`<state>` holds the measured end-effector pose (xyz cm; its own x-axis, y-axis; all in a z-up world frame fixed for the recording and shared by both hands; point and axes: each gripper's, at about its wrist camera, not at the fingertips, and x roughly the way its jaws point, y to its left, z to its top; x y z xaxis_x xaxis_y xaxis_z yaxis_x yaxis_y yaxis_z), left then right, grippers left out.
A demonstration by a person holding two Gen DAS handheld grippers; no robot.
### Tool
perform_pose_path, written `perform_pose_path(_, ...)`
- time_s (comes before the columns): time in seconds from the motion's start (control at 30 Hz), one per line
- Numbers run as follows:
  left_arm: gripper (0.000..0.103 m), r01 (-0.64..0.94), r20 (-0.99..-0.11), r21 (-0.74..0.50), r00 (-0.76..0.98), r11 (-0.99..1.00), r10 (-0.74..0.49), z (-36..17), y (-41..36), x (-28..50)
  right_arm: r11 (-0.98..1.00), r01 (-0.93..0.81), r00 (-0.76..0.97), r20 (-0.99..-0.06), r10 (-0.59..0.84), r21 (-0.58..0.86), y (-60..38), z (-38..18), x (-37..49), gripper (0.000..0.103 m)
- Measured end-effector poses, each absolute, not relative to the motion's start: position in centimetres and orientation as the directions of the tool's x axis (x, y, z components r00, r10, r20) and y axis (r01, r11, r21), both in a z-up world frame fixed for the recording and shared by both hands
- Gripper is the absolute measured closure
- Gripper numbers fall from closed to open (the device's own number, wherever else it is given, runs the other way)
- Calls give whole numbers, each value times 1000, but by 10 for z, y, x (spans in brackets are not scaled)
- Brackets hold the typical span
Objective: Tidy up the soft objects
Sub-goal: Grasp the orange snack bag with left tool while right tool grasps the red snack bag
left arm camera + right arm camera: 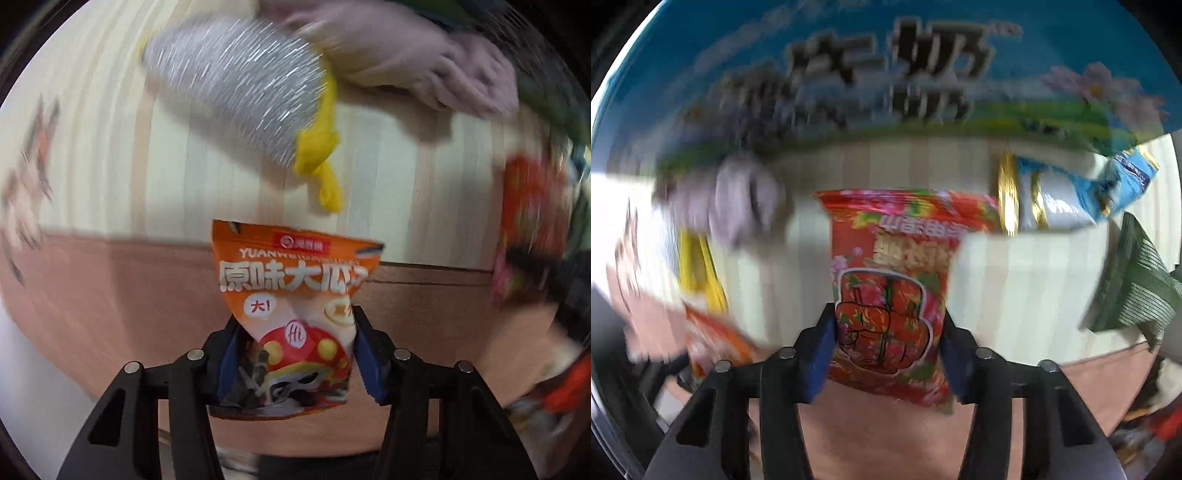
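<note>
My left gripper is shut on an orange snack packet with white Chinese lettering, held upright above the table edge. My right gripper is shut on a red flowered snack packet, also held upright. A silver and yellow scrub pad and a mauve cloth lie on the pale wooden table beyond the left gripper. The mauve cloth also shows blurred in the right wrist view.
A blue milk carton box stands behind the table. A blue and gold packet and a green striped cloth lie at the right. A blurred red packet is at the far right of the left wrist view.
</note>
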<state>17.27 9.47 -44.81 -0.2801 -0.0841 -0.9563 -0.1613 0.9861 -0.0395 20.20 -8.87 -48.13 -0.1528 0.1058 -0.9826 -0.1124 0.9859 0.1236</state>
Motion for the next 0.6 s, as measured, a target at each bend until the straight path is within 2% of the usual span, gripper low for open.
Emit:
perform_pose_path(0.13,47,-216,-950,-90,-275,972,-149,-449,103,171,974,-200,-215,-974,66,110,-109,-483,169,52)
perform_pose_path(0.23,37,-197,-941,-124,-289,973,-178,-452,105,171,974,-153,-272,-954,122,168,-124,-488,155,51)
perform_pose_path(0.3,35,-176,-941,-114,-295,978,-163,-453,98,172,976,-106,-275,-949,154,189,-135,-490,151,47)
perform_pose_path(0.37,35,-151,-945,-87,-302,985,-130,-453,85,171,980,-69,-266,-950,164,188,-141,-492,150,40)
perform_pose_path(0.6,40,-115,-959,-1,-282,993,-33,-444,45,171,989,-83,-232,-967,104,126,-124,-502,150,36)
